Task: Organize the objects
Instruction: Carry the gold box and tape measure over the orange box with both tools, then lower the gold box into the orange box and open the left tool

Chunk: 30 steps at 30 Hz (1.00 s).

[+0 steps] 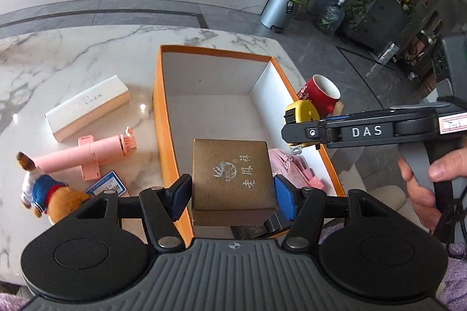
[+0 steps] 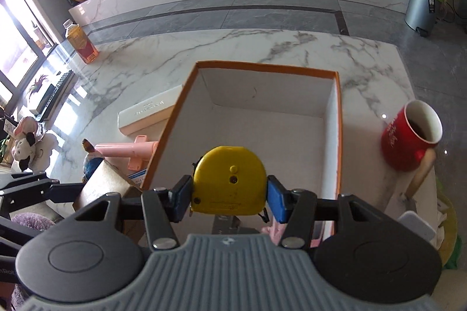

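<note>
L gripper (image 1: 232, 192) clamped brown gift box (image 1: 233, 179), R gripper (image 2: 229, 201) pinched yellow tape measure (image 2: 229, 181), both poised over orange box (image 2: 338, 118) for stowing.

A polished marble tabletop (image 2: 262, 48) throws back window glare beneath a matt orange cardboard box (image 2: 338, 136) lined in plain white paper. The bronze gift box (image 1: 233, 176) shows a fine ribbed, faintly metallic texture; the yellow tape measure (image 2: 230, 179) is smooth plastic. The red mug (image 2: 408, 141) looks like glazed ceramic, its handle possibly wood. The toy (image 1: 55, 194) is plush cloth.
</note>
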Available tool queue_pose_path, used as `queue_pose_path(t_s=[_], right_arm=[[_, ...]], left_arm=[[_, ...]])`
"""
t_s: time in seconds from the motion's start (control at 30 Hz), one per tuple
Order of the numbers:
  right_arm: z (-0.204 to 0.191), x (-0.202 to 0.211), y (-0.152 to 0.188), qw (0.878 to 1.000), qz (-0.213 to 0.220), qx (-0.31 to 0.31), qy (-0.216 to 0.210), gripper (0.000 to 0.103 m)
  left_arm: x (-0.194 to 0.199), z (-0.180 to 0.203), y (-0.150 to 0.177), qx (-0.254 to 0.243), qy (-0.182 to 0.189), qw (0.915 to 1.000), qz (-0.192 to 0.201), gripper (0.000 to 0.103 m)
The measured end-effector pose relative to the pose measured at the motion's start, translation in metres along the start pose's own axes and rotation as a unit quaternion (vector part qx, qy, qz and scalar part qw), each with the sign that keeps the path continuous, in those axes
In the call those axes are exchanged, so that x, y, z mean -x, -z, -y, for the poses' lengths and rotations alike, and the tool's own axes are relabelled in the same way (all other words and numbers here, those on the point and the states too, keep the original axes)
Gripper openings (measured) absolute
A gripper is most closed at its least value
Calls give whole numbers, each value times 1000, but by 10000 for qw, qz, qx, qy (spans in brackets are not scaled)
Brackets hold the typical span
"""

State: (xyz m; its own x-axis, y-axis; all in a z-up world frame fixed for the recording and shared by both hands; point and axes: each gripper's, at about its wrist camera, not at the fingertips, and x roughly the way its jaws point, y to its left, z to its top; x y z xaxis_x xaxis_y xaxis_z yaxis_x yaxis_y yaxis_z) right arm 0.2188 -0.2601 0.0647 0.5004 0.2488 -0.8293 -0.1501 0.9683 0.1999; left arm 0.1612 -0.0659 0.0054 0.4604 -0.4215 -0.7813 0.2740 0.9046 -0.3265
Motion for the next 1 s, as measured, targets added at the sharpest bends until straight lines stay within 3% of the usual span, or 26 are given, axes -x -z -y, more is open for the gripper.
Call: queue_pose_path(t_s=[0.23,0.43,0.73,1.0], right_arm=[[27,-16,13,9990,-62,-144,-413,56],[33,-30,14,9971,-64,-134,-748,56],[32,-40,18,9956,-122,-60,-929,56],[27,-45,20,9952,-223,-14,-957,56]], left_arm=[[-33,24,6,48,-720,9967,-382,71],[-54,40,17,-59,-1445,9878,-578,71],[-76,44,22,43,-1553,9831,-969,71],[-76,44,22,-22,-1506,9835,-1006,72]])
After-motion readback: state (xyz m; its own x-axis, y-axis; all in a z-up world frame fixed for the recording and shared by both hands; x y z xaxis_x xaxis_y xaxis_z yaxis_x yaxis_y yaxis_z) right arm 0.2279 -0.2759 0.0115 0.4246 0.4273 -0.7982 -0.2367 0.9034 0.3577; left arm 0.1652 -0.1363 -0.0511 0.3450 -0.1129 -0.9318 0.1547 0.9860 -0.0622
